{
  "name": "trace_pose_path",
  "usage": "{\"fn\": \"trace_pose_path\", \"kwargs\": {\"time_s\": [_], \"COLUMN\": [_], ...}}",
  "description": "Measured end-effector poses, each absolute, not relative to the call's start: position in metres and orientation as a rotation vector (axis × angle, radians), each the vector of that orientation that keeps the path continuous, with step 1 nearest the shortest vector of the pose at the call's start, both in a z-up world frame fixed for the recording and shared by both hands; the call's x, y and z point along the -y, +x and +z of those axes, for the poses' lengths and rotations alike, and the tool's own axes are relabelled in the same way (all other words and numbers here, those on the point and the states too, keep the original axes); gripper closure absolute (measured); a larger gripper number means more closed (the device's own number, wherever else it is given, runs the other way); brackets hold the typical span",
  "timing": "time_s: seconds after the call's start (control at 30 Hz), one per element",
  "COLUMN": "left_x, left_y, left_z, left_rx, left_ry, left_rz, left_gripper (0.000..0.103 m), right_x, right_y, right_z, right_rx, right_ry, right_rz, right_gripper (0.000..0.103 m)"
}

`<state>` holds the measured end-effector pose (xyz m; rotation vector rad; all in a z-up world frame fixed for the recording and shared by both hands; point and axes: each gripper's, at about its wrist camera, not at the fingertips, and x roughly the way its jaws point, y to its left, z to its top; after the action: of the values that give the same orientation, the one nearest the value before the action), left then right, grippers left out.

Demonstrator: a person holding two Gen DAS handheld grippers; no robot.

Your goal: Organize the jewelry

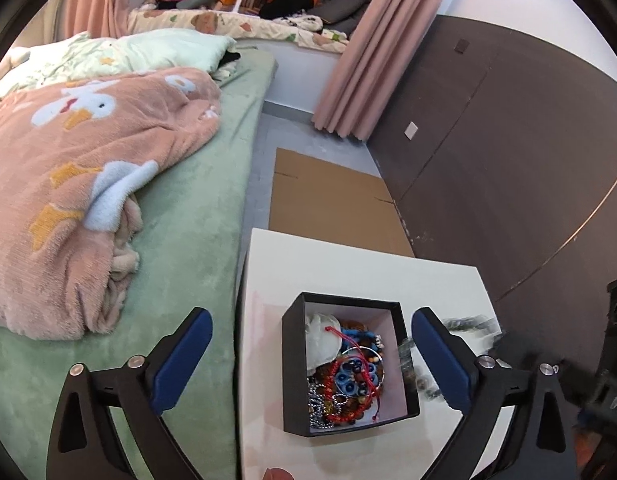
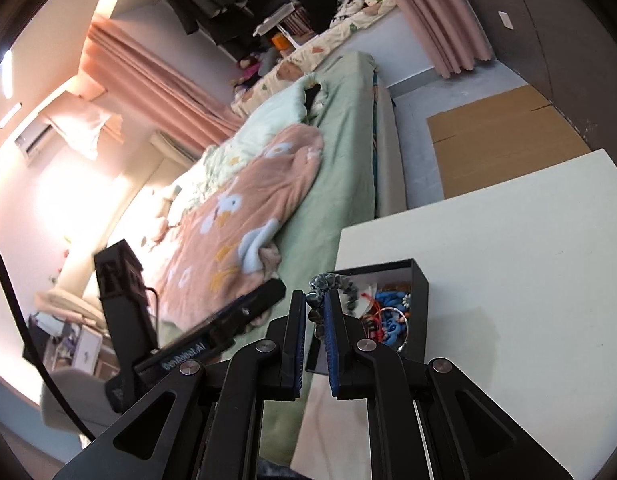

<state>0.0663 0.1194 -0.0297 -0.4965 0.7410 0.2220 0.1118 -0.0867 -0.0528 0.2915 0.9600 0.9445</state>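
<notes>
A black open box point(image 1: 350, 364) sits on a white table point(image 1: 428, 276) and holds a tangle of jewelry point(image 1: 348, 376): red cord bracelets, blue beads, a silver chain, a white pouch. My left gripper point(image 1: 308, 364) is open, its blue pads either side of the box, above it. My right gripper point(image 2: 314, 320) is shut on a grey-green bead bracelet point(image 2: 328, 282), which it holds at the box's point(image 2: 418, 300) left rim. The bracelet shows blurred in the left wrist view point(image 1: 460, 326), right of the box.
A bed point(image 1: 196, 220) with a green sheet and a pink duck blanket point(image 1: 80, 168) stands against the table's left edge. Flat cardboard point(image 1: 332, 196) lies on the floor beyond the table. A dark wardrobe wall point(image 1: 508, 152) is on the right.
</notes>
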Motion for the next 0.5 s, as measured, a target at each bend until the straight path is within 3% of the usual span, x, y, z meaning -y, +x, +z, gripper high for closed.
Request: {"fn": "trace_pose_path", "kwargs": {"time_s": [0.03,0.1,0.5], "left_x": [-0.119,-0.117,-0.088], "left_y": [0.066,0.064,0.055], "left_z": [-0.029,-0.028,-0.021], "left_rx": [-0.737,-0.733,-0.734], "left_ry": [-0.494,-0.483,-0.422], "left_rz": [0.221,0.216,0.176], "left_gripper": [0.0,0.0,0.001], "right_x": [0.082,0.081,0.149], "right_y": [0.112,0.117,0.124], "right_z": [-0.058,-0.072,-0.062], "right_rx": [-0.982,-1.033,-0.998], "right_ry": [0.258,0.24,0.325], "right_rz": [0.923,0.868,0.678], "right_gripper": [0.055,0.032,0.031]}}
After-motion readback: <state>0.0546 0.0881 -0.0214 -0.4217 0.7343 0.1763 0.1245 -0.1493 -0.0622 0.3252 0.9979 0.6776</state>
